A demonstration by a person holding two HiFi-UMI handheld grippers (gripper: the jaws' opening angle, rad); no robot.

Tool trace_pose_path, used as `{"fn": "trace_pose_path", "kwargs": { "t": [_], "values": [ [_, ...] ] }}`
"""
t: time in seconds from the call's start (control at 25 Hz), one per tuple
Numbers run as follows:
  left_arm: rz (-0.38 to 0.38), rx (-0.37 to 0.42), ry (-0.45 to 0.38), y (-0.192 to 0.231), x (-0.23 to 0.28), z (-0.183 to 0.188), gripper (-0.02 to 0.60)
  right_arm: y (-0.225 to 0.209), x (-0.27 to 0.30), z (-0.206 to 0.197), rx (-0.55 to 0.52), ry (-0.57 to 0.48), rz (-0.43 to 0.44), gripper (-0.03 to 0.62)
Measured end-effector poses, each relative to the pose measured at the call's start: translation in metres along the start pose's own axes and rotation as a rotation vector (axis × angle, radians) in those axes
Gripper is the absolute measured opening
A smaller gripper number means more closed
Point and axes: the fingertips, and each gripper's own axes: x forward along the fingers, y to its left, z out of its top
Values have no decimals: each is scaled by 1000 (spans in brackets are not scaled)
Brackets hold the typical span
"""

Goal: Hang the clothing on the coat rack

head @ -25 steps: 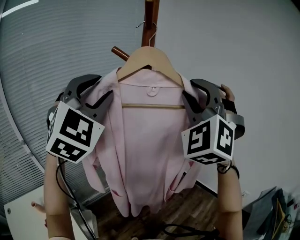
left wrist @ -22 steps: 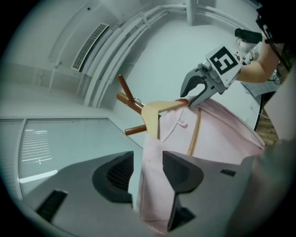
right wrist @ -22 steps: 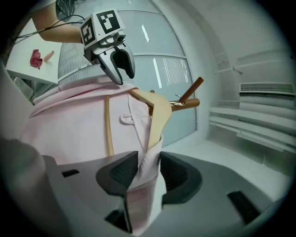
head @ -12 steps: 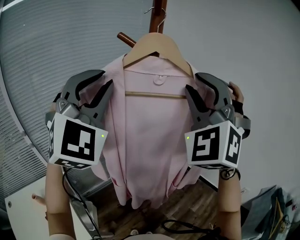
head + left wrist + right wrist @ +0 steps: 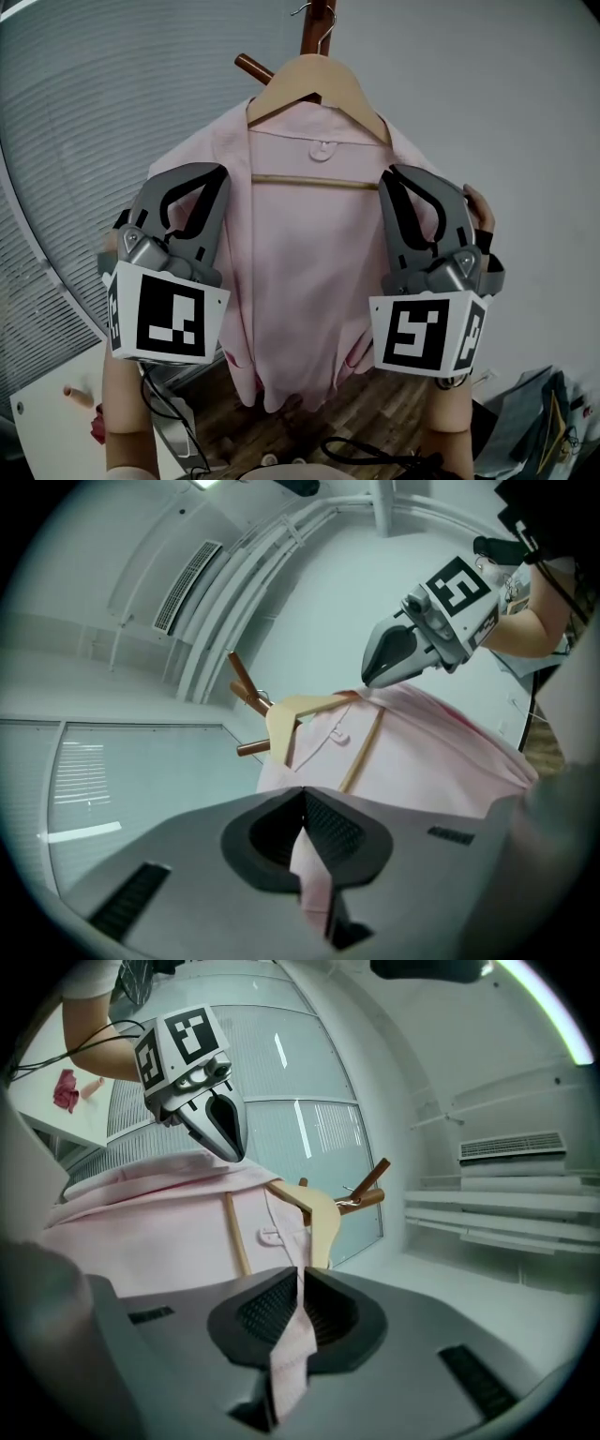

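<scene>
A pink garment (image 5: 300,281) hangs on a wooden hanger (image 5: 314,80), whose hook is over the brown coat rack (image 5: 323,23) beside a peg (image 5: 253,67). My left gripper (image 5: 220,173) is at the garment's left front edge. Its jaws have just been closing and now pinch a fold of pink fabric (image 5: 314,874). At the right front edge, my right gripper (image 5: 389,178) has also just been closing and clamps a strip of the fabric (image 5: 292,1344). Each gripper view shows the hanger (image 5: 291,714) (image 5: 319,1218) beyond its jaws.
A curved glass wall with blinds (image 5: 84,122) stands at the left. A white table (image 5: 42,417) with a red item (image 5: 98,427) sits at lower left. Cables (image 5: 375,459) lie on the wooden floor, and bags (image 5: 553,412) are at lower right.
Both grippers' jaws went from wide open to closed on the garment's front edges. Both grippers dropped lower in the head view, and the hanger sits higher in frame.
</scene>
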Motion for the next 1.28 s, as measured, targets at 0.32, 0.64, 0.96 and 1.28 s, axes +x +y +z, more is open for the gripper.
{"fn": "trace_pose_path", "kwargs": {
  "t": [0.32, 0.64, 0.96, 1.28],
  "values": [
    [12, -3, -15, -18, -13, 4, 14, 18, -12, -8, 19, 2, -2, 28],
    [-13, -70, -16, -44, -27, 3, 14, 40, -30, -9, 171, -8, -11, 23],
    [18, -143, -41, -59, -36, -2, 14, 60, -35, -13, 268, -3, -17, 21],
    [119, -245, -126, -71, -51, -5, 14, 80, -42, -20, 338, 3, -20, 20]
  ]
}}
